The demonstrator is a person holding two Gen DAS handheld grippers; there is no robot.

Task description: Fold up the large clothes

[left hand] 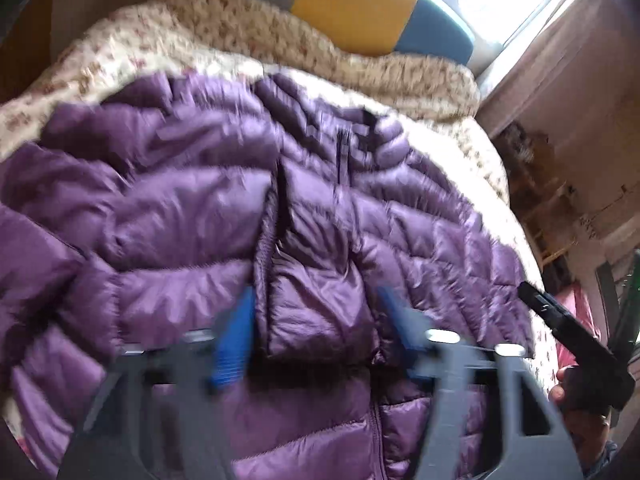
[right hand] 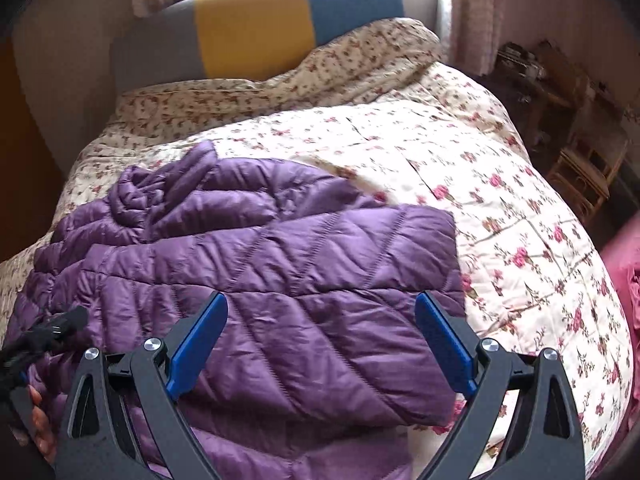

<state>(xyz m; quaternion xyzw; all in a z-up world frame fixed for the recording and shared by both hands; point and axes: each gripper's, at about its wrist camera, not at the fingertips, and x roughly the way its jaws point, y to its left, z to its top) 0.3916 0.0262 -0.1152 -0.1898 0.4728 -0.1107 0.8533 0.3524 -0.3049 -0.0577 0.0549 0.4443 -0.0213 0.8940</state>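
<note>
A purple quilted down jacket (left hand: 224,216) lies spread on the floral bedspread (right hand: 500,208). In the right wrist view the jacket (right hand: 312,280) has one side panel folded over the body, with the hood bunched at the far left. My left gripper (left hand: 316,312) is open, its blue fingers on either side of a folded panel by the zipper, just above the fabric. My right gripper (right hand: 320,320) is open and empty above the folded panel. The right gripper also shows at the right edge of the left wrist view (left hand: 576,340).
A headboard (right hand: 256,28) in grey, yellow and blue stands at the far end of the bed under a window. Wicker shelves (right hand: 580,168) stand to the right of the bed. A pink cloth (right hand: 628,272) lies at the right edge.
</note>
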